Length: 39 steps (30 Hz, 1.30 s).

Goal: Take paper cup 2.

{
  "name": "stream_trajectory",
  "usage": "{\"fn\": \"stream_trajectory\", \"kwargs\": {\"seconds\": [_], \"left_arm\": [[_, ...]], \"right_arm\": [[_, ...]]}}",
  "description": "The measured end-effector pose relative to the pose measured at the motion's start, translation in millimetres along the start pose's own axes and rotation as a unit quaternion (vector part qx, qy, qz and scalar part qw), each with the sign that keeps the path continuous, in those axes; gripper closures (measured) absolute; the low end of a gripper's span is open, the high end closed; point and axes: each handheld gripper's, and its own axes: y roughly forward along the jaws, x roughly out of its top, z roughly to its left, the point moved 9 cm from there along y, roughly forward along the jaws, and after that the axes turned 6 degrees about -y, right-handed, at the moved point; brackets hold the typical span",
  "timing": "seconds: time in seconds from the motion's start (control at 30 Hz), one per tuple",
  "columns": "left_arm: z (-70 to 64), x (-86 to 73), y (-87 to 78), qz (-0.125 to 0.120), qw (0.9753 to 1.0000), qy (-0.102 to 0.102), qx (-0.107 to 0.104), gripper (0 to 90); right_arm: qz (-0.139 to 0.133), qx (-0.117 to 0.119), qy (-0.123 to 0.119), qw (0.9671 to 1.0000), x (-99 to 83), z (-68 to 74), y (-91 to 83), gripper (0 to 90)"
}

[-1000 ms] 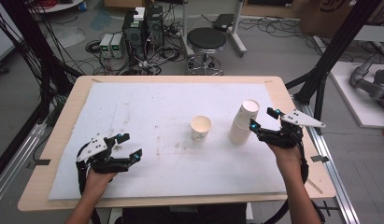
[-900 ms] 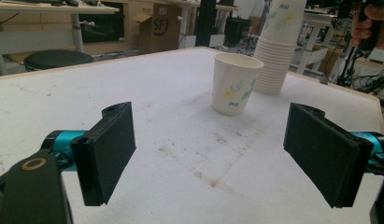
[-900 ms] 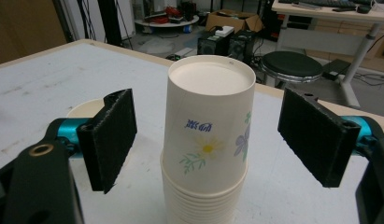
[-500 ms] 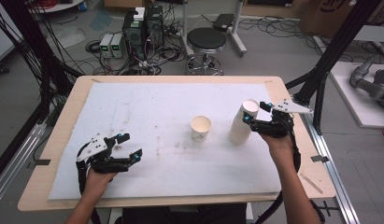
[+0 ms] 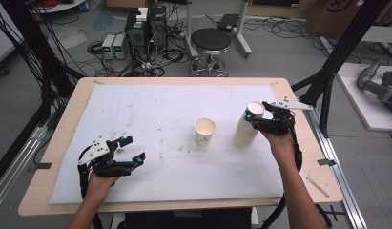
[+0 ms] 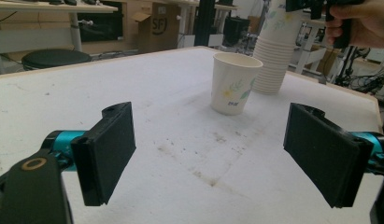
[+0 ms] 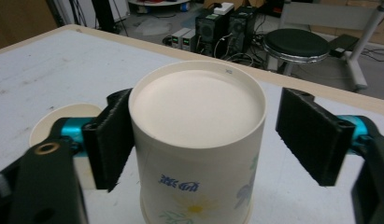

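A tall stack of upturned paper cups [image 5: 244, 130] stands at the right of the white mat. The top cup [image 7: 198, 140], flower-printed and bottom up, sits between the jaws of my right gripper [image 5: 257, 112]. That gripper [image 7: 206, 135] is open: its left pad lies close against the cup wall and its right pad stands well clear. A single upright paper cup [image 5: 205, 131] stands mid-table, left of the stack. My left gripper [image 5: 135, 149] hovers low at the front left, open with nothing between its jaws. From the left gripper [image 6: 210, 156] view, the single cup [image 6: 234, 81] and the stack [image 6: 273, 63] lie ahead.
A white mat [image 5: 155, 119] with faint stains covers the wooden table [image 5: 65, 109]. Behind the table stand a round stool [image 5: 211, 43] and computer cases [image 5: 146, 26] among floor cables. Black frame posts [image 5: 344, 52] rise at the right.
My right gripper has moved left and forward onto the top of the cup stack, so its open jaws now flank the top cup. The left gripper has stayed still.
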Motion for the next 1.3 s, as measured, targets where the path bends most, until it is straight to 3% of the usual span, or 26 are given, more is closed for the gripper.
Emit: {"fn": "stream_trajectory", "kwargs": {"seconds": [0.33,0.93,1.3], "left_arm": [[-1.0,-0.8,0.7,0.002,1.0000,-0.001,-0.002,16.6],[-1.7,-2.3,2.1,0.007,1.0000,0.003,-0.003,16.6],[-2.1,-2.5,2.3,0.007,1.0000,0.002,-0.004,16.6]], "right_arm": [[0.000,0.013,-0.006,0.9999,0.9,3.5,2.3,33.2],[-0.005,0.016,-0.003,0.9999,3.6,2.4,2.4,33.9],[-0.016,0.014,-0.006,0.9998,16.4,1.1,-2.6,33.9]]}}
